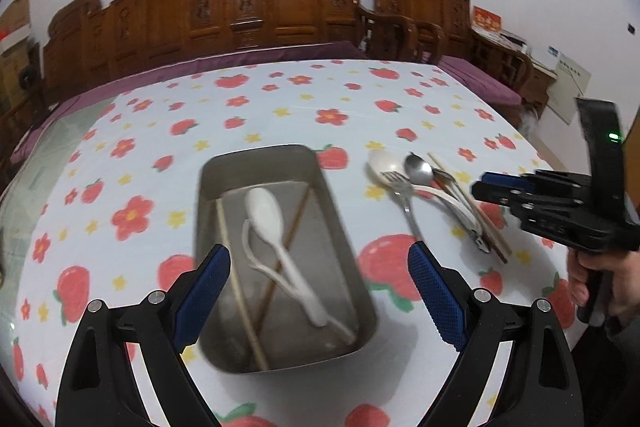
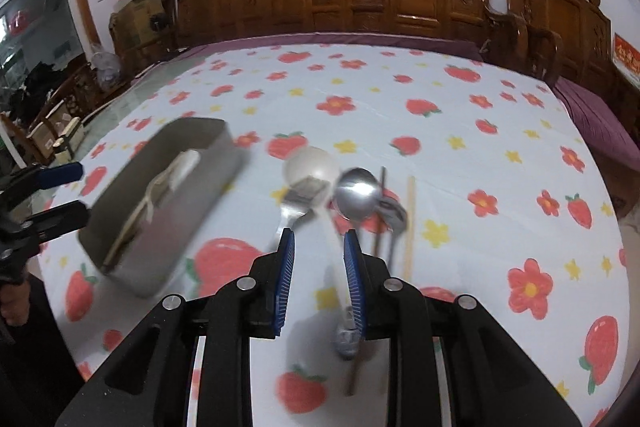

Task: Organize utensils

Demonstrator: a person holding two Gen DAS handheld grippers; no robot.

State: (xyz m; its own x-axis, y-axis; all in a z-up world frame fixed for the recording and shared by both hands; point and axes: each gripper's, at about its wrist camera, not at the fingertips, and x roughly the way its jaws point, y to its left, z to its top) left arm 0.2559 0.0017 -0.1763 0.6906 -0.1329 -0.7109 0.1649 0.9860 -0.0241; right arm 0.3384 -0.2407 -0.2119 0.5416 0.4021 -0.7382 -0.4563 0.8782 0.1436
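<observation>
A metal tray (image 1: 340,227) on the strawberry tablecloth (image 1: 280,99) holds 1 white spoon (image 1: 266,211) and 2 chopsticks (image 1: 240,287). At its 3 o'clock lies a loose pile: fork (image 1: 402,191), steel spoon (image 1: 418,169), pale spoon (image 1: 382,163). The left gripper (image 1: 318,291) hangs wide over the tray, empty. The right gripper (image 2: 320,279), narrowly parted, grips nothing above the pile.

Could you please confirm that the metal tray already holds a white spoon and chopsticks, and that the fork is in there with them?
Not quite. The metal tray does hold the white spoon and chopsticks, but the fork lies outside it on the tablecloth, among the remaining utensils. The left wrist view shows this.
</observation>
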